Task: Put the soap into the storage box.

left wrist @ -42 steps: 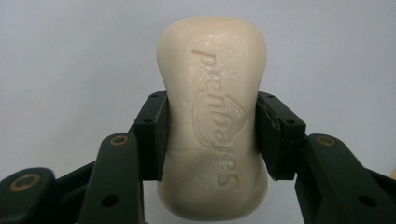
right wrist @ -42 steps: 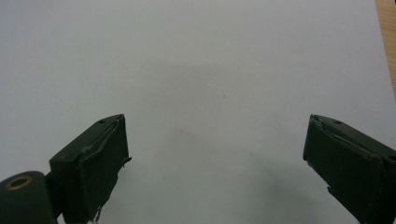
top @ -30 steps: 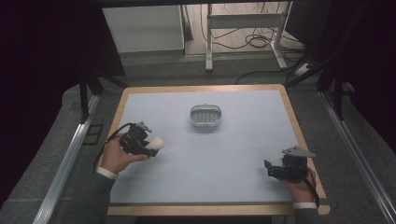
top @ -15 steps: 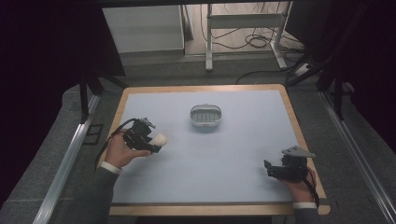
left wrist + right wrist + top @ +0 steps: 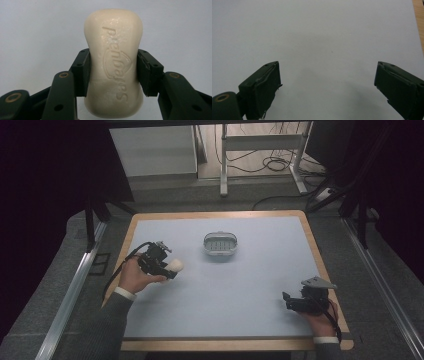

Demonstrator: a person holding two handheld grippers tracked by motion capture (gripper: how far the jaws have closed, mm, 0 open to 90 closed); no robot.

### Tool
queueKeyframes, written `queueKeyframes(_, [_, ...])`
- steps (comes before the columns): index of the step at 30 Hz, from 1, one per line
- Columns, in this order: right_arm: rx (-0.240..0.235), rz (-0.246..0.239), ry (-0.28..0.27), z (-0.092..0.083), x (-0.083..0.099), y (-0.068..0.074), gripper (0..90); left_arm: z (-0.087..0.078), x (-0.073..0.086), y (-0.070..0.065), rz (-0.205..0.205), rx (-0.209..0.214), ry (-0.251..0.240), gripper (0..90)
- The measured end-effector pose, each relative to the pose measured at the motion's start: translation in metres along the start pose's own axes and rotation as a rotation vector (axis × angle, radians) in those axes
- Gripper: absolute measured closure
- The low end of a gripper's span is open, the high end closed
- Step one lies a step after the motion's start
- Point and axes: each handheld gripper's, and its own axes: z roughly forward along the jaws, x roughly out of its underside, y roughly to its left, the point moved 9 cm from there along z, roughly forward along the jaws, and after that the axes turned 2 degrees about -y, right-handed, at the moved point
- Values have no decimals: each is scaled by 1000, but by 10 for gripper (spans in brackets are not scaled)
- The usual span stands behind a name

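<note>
A cream bar of soap (image 5: 113,62) with embossed lettering is clamped between the black jaws of my left gripper (image 5: 113,72), which is shut on its sides. In the high view that left gripper (image 5: 167,269) hovers over the left part of the table with the soap (image 5: 175,265) sticking out toward the right. A grey soap dish (image 5: 220,244) with a ribbed floor stands near the table's middle back. My right gripper (image 5: 286,300) rests at the front right, its jaws wide apart over bare blue surface (image 5: 324,40), nothing between them.
The blue mat has a wooden rim (image 5: 320,255) all round. Beyond the far edge are metal stand legs and cables (image 5: 265,165) on the floor, and a metal rail (image 5: 70,290) runs along the left side.
My left hand has carried the soap a little toward the far right, nearer the soap dish. The right hand has stayed put.
</note>
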Motion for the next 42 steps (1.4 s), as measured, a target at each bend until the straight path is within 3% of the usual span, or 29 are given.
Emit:
queueKeyframes(16, [-2, -4, -1, 0, 0, 0, 65, 5, -17, 1, 9, -7, 1, 497])
queueKeyframes(28, [-3, -7, 5, 1, 1, 1, 65, 8, -24, 8, -6, -11, 1, 497])
queueKeyframes(42, [5, -1, 9, 2, 2, 0, 66, 9, -43, 6, 28, -16, -2, 497])
